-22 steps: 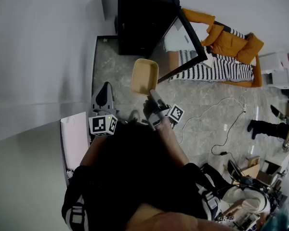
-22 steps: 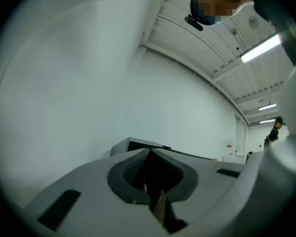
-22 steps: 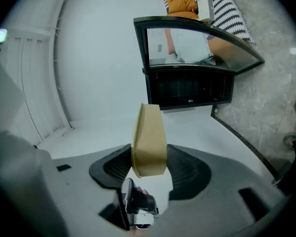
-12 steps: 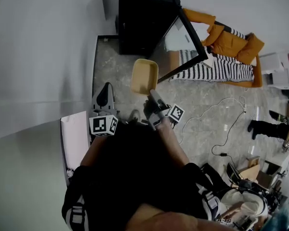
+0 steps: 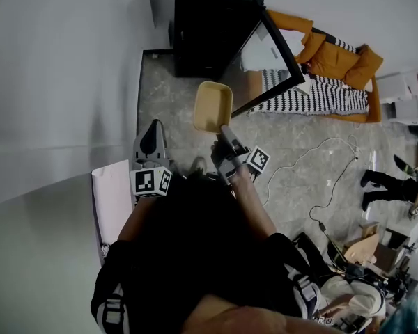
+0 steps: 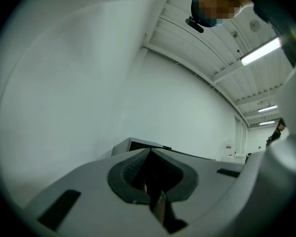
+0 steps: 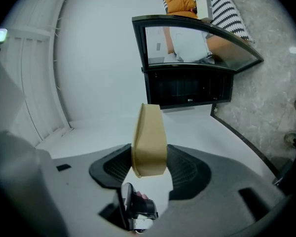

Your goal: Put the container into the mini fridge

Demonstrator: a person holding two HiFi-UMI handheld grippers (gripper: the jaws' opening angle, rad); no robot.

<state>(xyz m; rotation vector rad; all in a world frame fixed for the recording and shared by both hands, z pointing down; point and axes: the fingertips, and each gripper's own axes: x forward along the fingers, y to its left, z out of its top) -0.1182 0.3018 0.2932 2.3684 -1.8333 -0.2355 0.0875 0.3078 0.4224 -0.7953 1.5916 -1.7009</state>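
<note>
A tan, shallow container point(image 5: 212, 106) hangs on edge in the air, with my right gripper point(image 5: 223, 133) shut on its near rim. In the right gripper view the container point(image 7: 149, 139) stands between the ribbed pads and points at the black mini fridge point(image 7: 187, 88). The fridge point(image 5: 209, 19) stands against the wall at the top of the head view, and its glass door point(image 5: 265, 65) is swung open to the right. My left gripper point(image 5: 152, 132) hovers level to the left of the container, its jaws shut point(image 6: 149, 152) with nothing between them, facing the white wall.
An orange and striped cushion point(image 5: 327, 82) lies behind the open door. A white cable point(image 5: 313, 165) runs across the stone floor on the right. A white panel point(image 5: 111, 200) leans at my left. Someone's feet point(image 5: 383, 183) and cardboard boxes are at the far right.
</note>
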